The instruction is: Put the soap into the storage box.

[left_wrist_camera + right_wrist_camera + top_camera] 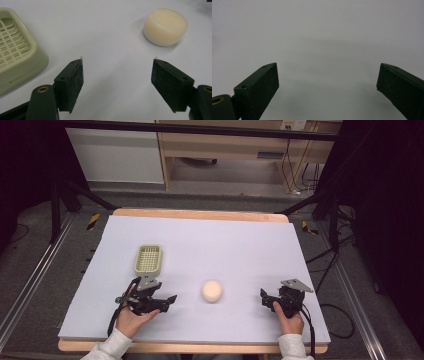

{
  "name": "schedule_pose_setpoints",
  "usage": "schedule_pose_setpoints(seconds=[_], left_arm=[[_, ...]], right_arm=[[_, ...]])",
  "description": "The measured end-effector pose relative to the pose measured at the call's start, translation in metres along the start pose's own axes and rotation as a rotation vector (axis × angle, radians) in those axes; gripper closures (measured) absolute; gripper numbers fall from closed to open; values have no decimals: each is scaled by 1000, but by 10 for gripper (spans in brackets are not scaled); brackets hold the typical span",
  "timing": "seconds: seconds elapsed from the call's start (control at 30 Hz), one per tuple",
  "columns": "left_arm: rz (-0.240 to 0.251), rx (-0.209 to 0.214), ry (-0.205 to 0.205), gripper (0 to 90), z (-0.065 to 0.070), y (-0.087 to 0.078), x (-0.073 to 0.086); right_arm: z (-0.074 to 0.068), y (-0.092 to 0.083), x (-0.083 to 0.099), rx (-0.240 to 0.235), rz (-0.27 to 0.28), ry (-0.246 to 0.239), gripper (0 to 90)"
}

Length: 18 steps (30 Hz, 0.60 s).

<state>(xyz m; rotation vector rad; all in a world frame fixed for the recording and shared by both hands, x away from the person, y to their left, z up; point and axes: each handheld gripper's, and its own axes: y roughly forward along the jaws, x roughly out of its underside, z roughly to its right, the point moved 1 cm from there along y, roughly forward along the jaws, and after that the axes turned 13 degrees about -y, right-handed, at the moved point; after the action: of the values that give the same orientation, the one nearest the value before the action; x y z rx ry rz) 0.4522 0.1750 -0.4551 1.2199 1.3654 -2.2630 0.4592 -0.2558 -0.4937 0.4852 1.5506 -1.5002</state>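
A round cream soap bar point(212, 291) point(165, 26) lies on the pale mat near the table's front middle. A pale green soap dish point(148, 258) point(15, 55) with a grid insert sits to its left and farther back. My left gripper point(169, 301) point(117, 75) rests low at the front left, open, with nothing between its jaws; the soap lies ahead of it to the right and the dish to its left. My right gripper point(265, 297) point(327, 82) sits at the front right, open over bare mat, well apart from the soap.
The pale mat point(225, 245) covers a wooden table whose edge point(200, 214) shows at the back. Black frame legs and cables stand on the floor at both sides. A wooden cabinet stands beyond the table.
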Motion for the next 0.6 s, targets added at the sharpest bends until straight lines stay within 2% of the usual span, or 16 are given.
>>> schedule_pose_setpoints(seconds=[0.6], left_arm=[[-9,19,17,257,12,7,-8]], right_arm=[[-1,-1,0,-1,4,-4,45]])
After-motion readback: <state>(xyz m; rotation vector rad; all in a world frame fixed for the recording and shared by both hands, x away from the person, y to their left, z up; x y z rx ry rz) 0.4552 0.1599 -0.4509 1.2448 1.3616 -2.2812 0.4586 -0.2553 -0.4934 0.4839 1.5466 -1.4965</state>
